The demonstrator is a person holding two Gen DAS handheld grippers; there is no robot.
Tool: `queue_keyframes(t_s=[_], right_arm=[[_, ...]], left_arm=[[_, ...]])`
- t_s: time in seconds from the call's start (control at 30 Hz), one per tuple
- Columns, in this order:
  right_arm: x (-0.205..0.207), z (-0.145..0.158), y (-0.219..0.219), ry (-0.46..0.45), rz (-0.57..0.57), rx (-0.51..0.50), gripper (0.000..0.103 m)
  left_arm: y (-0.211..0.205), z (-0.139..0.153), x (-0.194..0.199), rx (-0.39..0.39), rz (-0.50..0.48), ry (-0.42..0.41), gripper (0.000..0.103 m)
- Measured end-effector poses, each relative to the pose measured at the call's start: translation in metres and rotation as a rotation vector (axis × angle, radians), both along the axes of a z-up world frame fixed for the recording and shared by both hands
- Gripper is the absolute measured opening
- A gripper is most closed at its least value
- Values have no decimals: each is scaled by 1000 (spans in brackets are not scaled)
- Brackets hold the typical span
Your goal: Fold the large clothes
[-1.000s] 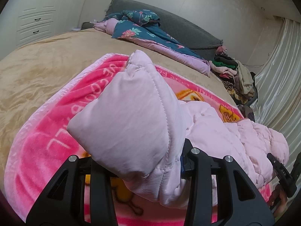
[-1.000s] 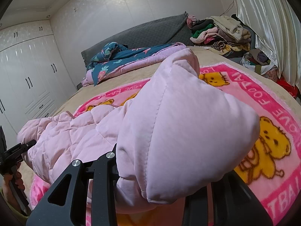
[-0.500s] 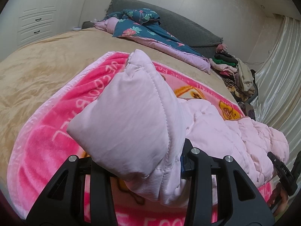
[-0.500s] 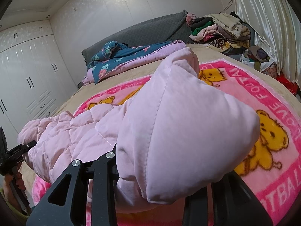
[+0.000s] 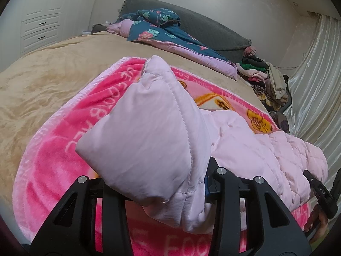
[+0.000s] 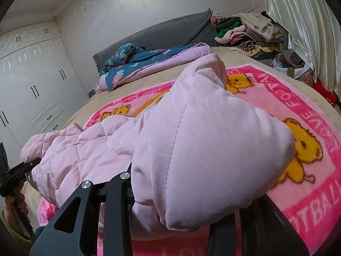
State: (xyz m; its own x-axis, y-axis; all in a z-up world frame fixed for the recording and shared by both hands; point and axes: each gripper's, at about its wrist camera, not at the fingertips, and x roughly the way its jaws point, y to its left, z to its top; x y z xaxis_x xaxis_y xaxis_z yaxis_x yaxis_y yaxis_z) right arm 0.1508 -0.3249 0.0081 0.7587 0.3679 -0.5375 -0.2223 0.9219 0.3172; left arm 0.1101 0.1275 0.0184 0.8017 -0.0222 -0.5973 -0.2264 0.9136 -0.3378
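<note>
Between the jaws of our left gripper (image 5: 164, 194) sits a thick corner of the pink puffer jacket (image 5: 147, 140), pinched hard enough that the padding bulges forward and hides the fingertips. Our right gripper (image 6: 170, 194) does the same at the other corner of the same edge, its jaws closed on the quilted fabric; its far finger is buried under the bulge, so we judge the clamp from how the cloth is gathered.

We hold the two corners apart and raised so the edge between them stays taut, which should let us carry it over the rest of the garment as one straight fold line. The jacket's body stretches between our grippers and sags slightly, while its remainder seems to rest on the pink cartoon blanket (image 5: 70, 128), spread on the bed (image 5: 42, 81) as a flat working surface.

Farther out, a floral quilt (image 6: 149, 61) lies bunched toward the dark headboard (image 6: 166, 32), well clear of the fold. A heap of clothes (image 6: 247, 32) waits near the curtain (image 6: 302, 21), and white wardrobes (image 6: 32, 81) line the opposite wall.
</note>
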Motion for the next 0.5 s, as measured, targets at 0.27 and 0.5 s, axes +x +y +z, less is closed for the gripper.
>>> queue_keyframes(t_s=[0.27,0.5], right_arm=[[-3,-6,-3,16,-9,8,32],[-7,-9,-9,17,-5,11,32]], left_arm=[[-3,-1,-8,9,2,3,32],[-5,-1,-12,21,1,5,32]])
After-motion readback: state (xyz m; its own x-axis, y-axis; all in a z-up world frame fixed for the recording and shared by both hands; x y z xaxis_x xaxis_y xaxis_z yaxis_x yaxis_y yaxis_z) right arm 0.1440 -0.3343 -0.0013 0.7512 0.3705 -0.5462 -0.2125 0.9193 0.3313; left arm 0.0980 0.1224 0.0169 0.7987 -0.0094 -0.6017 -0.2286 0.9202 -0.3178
